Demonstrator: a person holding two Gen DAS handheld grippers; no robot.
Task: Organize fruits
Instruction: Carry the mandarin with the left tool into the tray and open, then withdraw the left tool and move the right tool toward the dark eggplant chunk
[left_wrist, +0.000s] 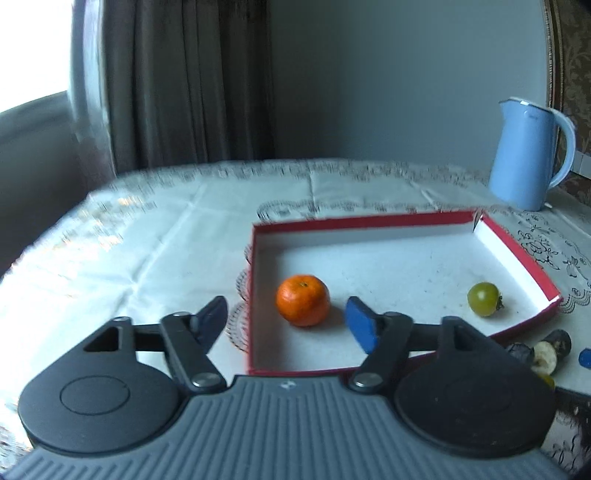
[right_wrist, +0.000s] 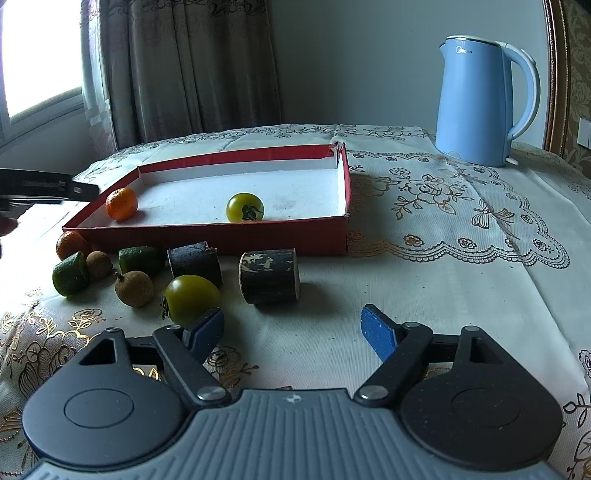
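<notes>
A table under a white cloth with printed flowers stands before a grey wall and brown curtains, with a blue kettle (right_wrist: 480, 99) at the upper right of the right wrist view. A shallow red box (right_wrist: 236, 236) with a white floor lies across the middle of that view. Two fruits are already inside it: an orange (left_wrist: 303, 300) near its left wall and a green tomato (right_wrist: 245, 207) further right.

Most of the sorting is left, I judge. In front of the box, at the left of the right wrist view, lie a second orange (right_wrist: 70, 243), two green limes (right_wrist: 70, 274), two small brown fruits (right_wrist: 133, 288), another green tomato (right_wrist: 190, 297) and two dark stubby cylinders (right_wrist: 269, 275).

The left gripper (left_wrist: 290, 319) stands spread and empty, with the orange sitting free just beyond its fingertips. The right gripper (right_wrist: 293, 330) is also spread wide and empty, low over the cloth, its left finger just beside the loose tomato.
</notes>
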